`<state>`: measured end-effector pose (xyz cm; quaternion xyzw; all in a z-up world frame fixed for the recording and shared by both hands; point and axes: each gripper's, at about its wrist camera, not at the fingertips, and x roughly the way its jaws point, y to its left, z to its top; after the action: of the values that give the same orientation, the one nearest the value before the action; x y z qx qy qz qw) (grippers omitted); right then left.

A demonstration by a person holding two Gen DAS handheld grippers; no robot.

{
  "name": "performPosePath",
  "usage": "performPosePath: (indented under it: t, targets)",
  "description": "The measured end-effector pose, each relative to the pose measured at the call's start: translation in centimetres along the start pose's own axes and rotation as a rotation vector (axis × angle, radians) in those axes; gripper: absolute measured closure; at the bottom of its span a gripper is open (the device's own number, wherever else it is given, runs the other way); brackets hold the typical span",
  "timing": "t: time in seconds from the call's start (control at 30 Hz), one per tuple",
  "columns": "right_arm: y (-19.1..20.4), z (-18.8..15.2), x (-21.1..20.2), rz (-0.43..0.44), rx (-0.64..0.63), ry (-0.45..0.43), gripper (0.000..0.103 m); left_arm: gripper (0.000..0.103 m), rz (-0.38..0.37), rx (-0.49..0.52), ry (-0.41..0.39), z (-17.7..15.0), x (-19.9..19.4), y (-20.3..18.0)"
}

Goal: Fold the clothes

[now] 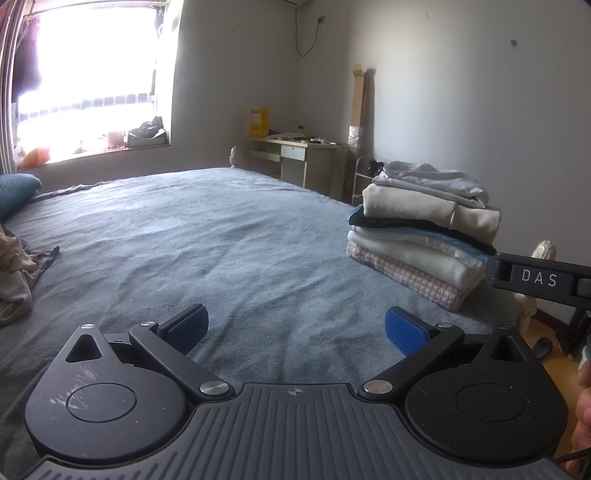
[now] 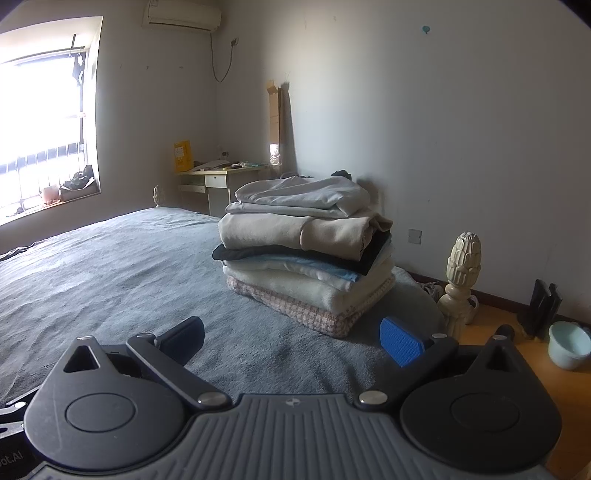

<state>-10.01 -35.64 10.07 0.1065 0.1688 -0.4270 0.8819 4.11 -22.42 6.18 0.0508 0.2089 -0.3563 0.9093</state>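
Grey-blue bed (image 1: 229,236) underfoot of both cameras, bare in the middle, lit from a bright window (image 1: 92,74) at the far wall. Nearest, left gripper (image 1: 295,326) hovering above the sheet with its fingers (image 1: 186,328) spread wide and nothing between them; right gripper (image 2: 291,339) likewise wide apart and empty, low over the bed's near corner. Further out, a neat stack of folded clothes (image 2: 306,254) on the bed's right side by the wall, apparently finished. Next garment most likely from the crumpled heap (image 1: 16,280) at the left edge: best to reach with the left gripper, pinch a single layer at a hem or shoulder rather than a bunch, drag it to the open middle well apart from the stack, and spread flat before any fold. Heap visible only from the left wrist; bedpost finial (image 2: 461,273), pale bowl (image 2: 569,345) on the floor and air conditioner (image 2: 181,16) only from the right wrist. Beyond, a bench (image 2: 221,177) with clutter below the corner.
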Motion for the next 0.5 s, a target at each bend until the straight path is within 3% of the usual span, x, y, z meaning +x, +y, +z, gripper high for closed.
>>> performPosePath:
  t: [0.5]
  targets:
    - [-0.58, -0.32, 0.13, -0.017, 0.012, 0.014, 0.0, 0.0, -0.015, 0.019, 0.012, 0.0, 0.29, -0.96]
